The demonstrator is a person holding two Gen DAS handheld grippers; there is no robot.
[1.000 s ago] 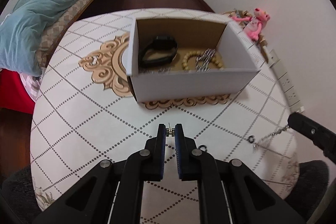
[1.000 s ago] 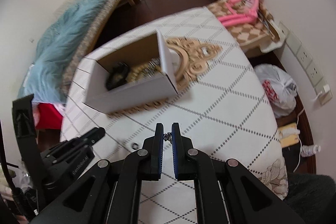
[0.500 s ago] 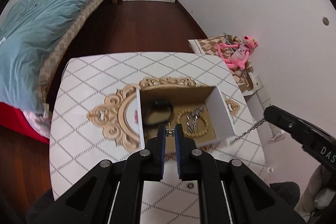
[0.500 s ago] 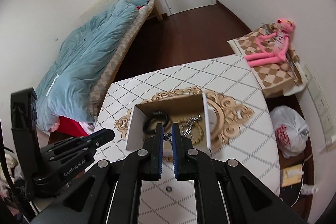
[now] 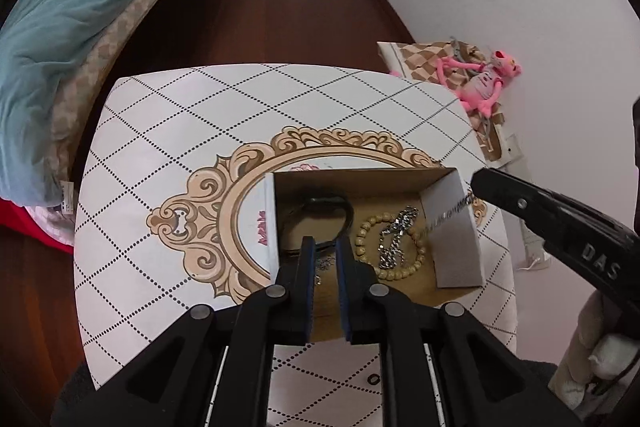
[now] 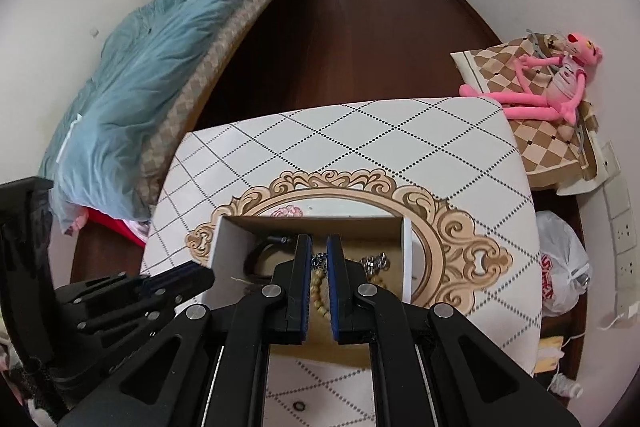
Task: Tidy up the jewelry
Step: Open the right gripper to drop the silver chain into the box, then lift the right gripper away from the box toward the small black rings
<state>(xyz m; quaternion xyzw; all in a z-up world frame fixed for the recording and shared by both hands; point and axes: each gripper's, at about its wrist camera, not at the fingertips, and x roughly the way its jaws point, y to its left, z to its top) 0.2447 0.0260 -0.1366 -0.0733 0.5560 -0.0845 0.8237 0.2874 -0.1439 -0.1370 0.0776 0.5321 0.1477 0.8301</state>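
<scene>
- The left tongs [image 5: 322, 247] hang over the near left part of the open cardboard box [image 5: 456, 247]; their jaws are opening, with a narrow gap between the blue pads and nothing pressed there; a bit of thin chain [image 5: 325, 263] shows through the gap, down in the box.
- The right tongs [image 6: 319, 249] are pressed together on one end of a silver chain [image 6: 318, 259]; in the left view that chain [image 5: 448, 214] runs taut from their tip, down over the box's right wall.
- The box sits on the white table [image 5: 168, 131] with its dotted diamond pattern, partly over the gold oval ornament.
- Inside the box: a black band [image 5: 320, 215] at the left; a ring of tan beads [image 5: 384, 247] in the middle; a heap of silver chain [image 5: 398, 235] lying across the beads.
- A small dark ring [image 6: 298, 405] lies on the table, on the near side of the box, apart from both tongs.
</scene>
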